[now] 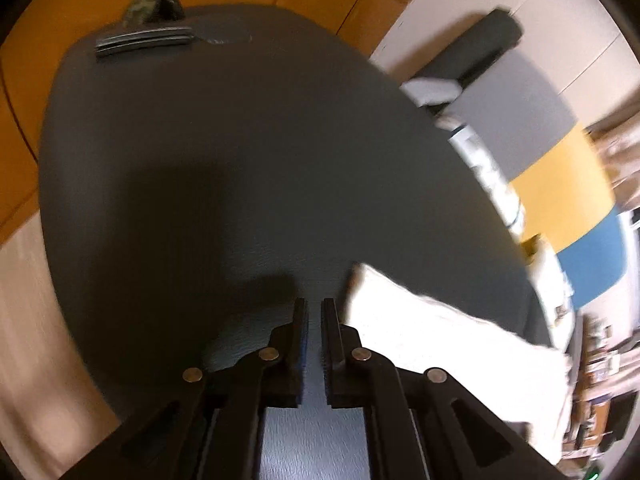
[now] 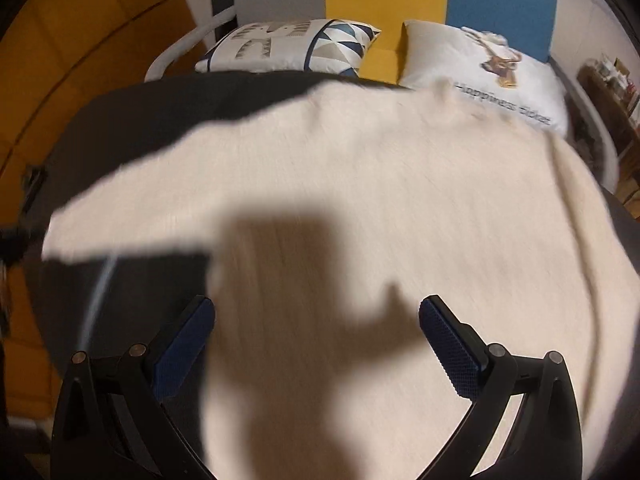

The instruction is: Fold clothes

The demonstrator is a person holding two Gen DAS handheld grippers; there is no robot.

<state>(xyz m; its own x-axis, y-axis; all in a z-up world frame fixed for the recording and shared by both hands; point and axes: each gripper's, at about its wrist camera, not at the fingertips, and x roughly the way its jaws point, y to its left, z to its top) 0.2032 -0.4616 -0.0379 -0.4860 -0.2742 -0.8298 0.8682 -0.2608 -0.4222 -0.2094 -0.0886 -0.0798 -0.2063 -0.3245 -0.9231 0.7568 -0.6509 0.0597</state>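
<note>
Lying spread across the dark table [image 2: 132, 120], the cream garment [image 2: 360, 200] reaches almost to the two printed pillows [image 2: 296, 46] at the table's far edge. The right tool [image 2: 316, 320] hangs over the garment, jaws spread wide, holding nothing. The left tool [image 1: 314, 312] sits beside the garment's corner [image 1: 420, 332], jaws nearly pressed together with a slim gap, empty.

One garment [image 2: 360, 200], two pillows [image 2: 288, 46].

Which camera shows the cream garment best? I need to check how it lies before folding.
The right wrist view: the cream garment spreads across most of the frame. The left wrist view catches only one corner beside the left gripper.
</note>
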